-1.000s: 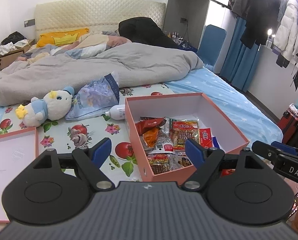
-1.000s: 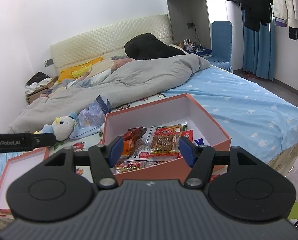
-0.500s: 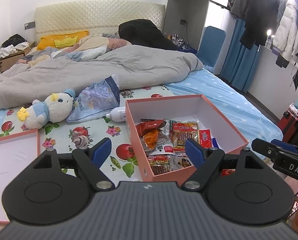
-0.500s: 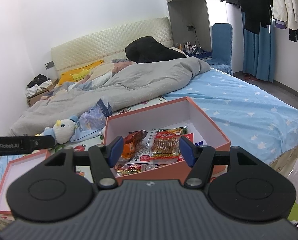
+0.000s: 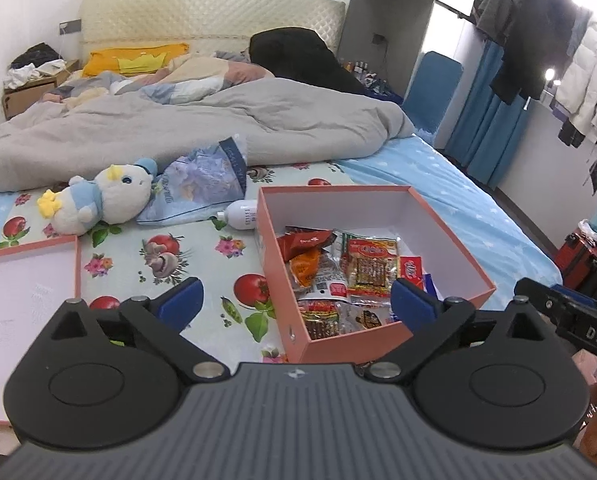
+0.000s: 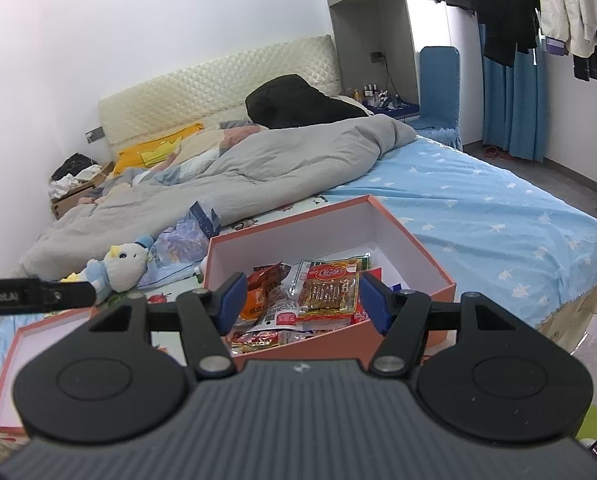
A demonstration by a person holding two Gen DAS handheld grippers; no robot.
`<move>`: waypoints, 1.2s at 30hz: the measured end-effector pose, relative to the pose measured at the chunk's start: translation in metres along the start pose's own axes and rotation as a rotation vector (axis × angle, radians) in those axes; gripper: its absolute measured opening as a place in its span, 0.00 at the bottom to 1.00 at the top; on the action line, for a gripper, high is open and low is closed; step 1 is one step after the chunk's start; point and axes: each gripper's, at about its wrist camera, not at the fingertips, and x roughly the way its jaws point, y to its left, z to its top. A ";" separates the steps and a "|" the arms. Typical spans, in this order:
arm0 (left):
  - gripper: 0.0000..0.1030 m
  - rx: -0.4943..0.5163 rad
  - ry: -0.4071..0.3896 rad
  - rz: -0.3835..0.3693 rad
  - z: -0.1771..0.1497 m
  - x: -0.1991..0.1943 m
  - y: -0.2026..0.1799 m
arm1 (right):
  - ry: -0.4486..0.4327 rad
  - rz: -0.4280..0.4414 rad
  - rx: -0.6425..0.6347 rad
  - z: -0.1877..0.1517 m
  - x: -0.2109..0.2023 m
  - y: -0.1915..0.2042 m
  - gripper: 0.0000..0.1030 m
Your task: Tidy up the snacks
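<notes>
The pile of crinkly snack packets lies in the open salmon-pink cardboard box on the bed, just ahead of my left gripper and a little to its right. That gripper's jaws have just been opening and stand wide with nothing between them. My right gripper hovers over the box's near wall; its jaws have also just been opening, empty, with the snacks beyond them. The box's pink lid lies left of my left gripper, and a white-and-blue plush duck rests farther ahead.
</notes>
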 end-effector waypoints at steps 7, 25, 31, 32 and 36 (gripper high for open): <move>1.00 0.031 -0.008 0.017 0.001 -0.005 -0.006 | 0.013 -0.019 0.019 0.003 0.004 -0.005 1.00; 1.00 0.064 -0.011 0.053 0.004 -0.011 -0.010 | -0.007 -0.001 0.028 0.007 0.000 -0.008 1.00; 1.00 0.062 -0.011 0.054 0.004 -0.011 -0.012 | -0.007 -0.003 0.030 0.007 0.001 -0.009 1.00; 1.00 0.064 -0.011 0.054 0.003 -0.011 -0.013 | -0.006 -0.001 0.031 0.007 0.002 -0.009 1.00; 1.00 0.067 -0.012 0.049 0.003 -0.011 -0.014 | -0.008 -0.002 0.028 0.007 0.002 -0.009 1.00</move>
